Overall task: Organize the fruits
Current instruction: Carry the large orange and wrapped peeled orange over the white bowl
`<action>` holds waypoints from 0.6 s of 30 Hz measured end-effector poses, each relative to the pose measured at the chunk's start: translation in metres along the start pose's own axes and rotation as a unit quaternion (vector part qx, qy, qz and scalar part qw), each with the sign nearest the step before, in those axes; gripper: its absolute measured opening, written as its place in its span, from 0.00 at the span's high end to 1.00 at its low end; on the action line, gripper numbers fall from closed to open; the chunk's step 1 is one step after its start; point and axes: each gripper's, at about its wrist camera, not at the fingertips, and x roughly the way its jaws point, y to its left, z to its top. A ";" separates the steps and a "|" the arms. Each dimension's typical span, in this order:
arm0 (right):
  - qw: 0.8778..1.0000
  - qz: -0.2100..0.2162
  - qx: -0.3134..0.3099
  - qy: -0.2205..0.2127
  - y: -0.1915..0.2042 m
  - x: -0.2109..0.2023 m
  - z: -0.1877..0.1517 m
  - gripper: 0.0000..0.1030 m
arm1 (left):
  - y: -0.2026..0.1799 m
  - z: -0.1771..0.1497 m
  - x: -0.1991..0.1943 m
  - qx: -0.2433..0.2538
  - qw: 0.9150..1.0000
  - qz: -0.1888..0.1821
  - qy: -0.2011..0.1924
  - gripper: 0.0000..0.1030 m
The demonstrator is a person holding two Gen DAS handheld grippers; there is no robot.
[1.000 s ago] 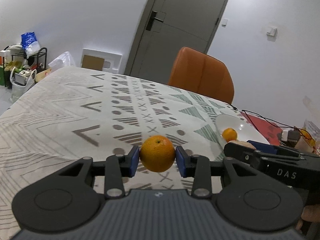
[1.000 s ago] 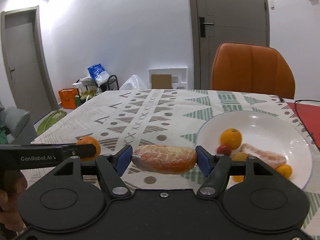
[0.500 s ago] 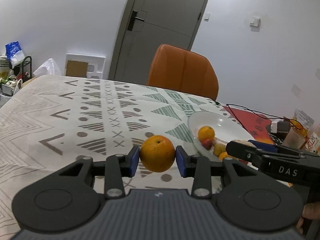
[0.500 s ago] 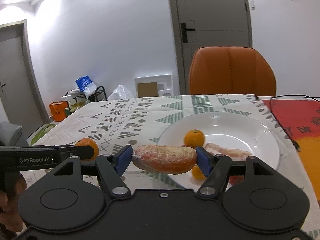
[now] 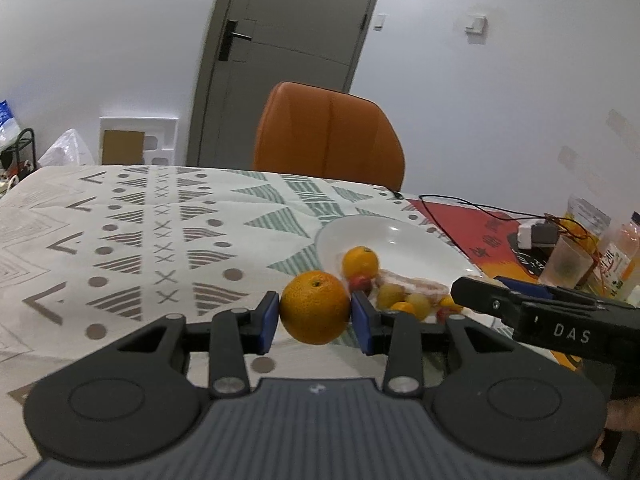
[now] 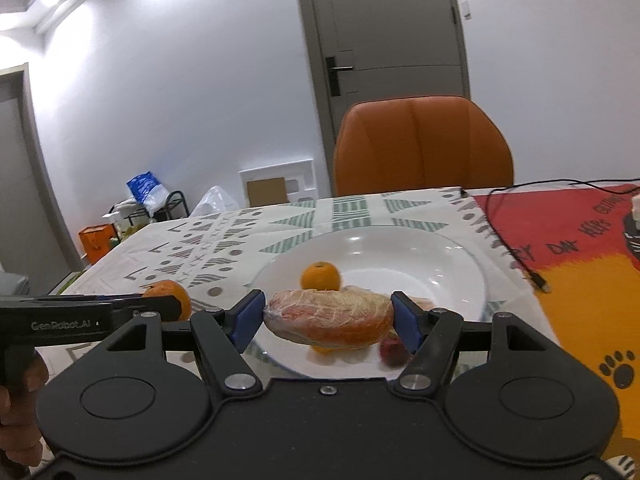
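My left gripper (image 5: 315,315) is shut on an orange (image 5: 315,307) and holds it above the patterned tablecloth, just left of the white plate (image 5: 404,236). My right gripper (image 6: 328,318) is shut on a plastic-wrapped grapefruit wedge (image 6: 329,317) and holds it over the near rim of the plate (image 6: 452,256). The plate holds a small orange (image 6: 320,276), another wrapped wedge (image 5: 412,284), and several small yellow and red fruits (image 5: 404,302). The left gripper and its orange (image 6: 168,295) show at the left of the right wrist view.
An orange chair (image 5: 330,134) stands at the table's far edge. A red and orange mat (image 6: 568,240) with a black cable (image 6: 516,248) lies right of the plate. Cups and bottles (image 5: 588,252) crowd the far right. A door (image 6: 384,76) is behind the chair.
Both grippers have moved right toward the plate with their fruit held. The wrapped wedge now hangs over the plate's near rim, and the orange is close to the plate's left edge.
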 end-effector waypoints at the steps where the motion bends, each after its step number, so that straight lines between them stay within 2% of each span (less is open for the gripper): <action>1: 1.000 -0.002 0.002 -0.001 -0.003 -0.001 0.000 0.36 | -0.003 0.000 0.001 0.002 1.000 -0.001 0.001 0.63; 18: 0.999 -0.025 0.031 -0.011 -0.050 -0.004 -0.002 0.36 | -0.043 0.002 0.030 0.033 0.999 -0.023 0.018 0.63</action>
